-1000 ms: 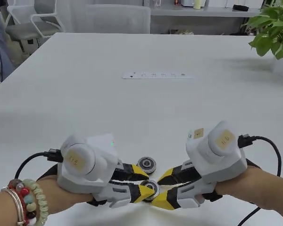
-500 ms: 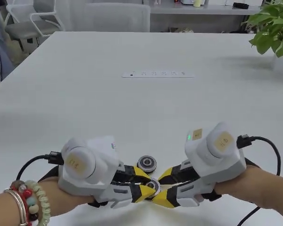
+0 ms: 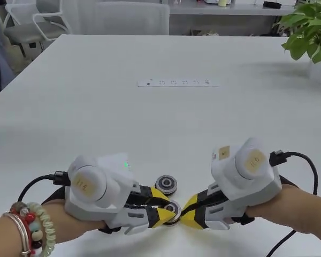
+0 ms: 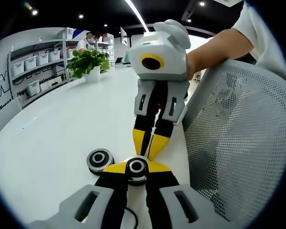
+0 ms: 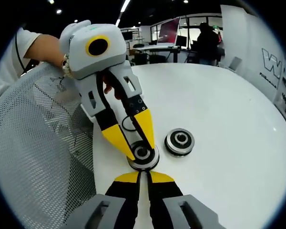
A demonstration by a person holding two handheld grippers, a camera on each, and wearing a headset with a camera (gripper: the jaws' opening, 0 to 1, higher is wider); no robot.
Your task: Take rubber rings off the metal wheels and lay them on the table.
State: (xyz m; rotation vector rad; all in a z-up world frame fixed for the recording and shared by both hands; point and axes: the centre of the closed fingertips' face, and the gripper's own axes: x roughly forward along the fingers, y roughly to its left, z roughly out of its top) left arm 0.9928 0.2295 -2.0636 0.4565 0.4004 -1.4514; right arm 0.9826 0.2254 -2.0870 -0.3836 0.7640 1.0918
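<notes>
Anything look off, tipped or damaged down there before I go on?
Nothing stands out. One wheel is gripped in the left tongs, with the right tongs closed at its rim; the other wheel lies flat on the table beside them, its rubber ring on. No damage visible.

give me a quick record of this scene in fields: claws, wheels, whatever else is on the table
left claw: shut on a small round metal wheel with a black rubber ring, low over the near table edge
right claw: jaws shut, tips at that wheel's rim; unclear if they pinch the ring
second metal wheel: lying flat on the white table, just beyond the claws, touched by neither, black ring on
farther back: white power strip, green leafy plant
</notes>
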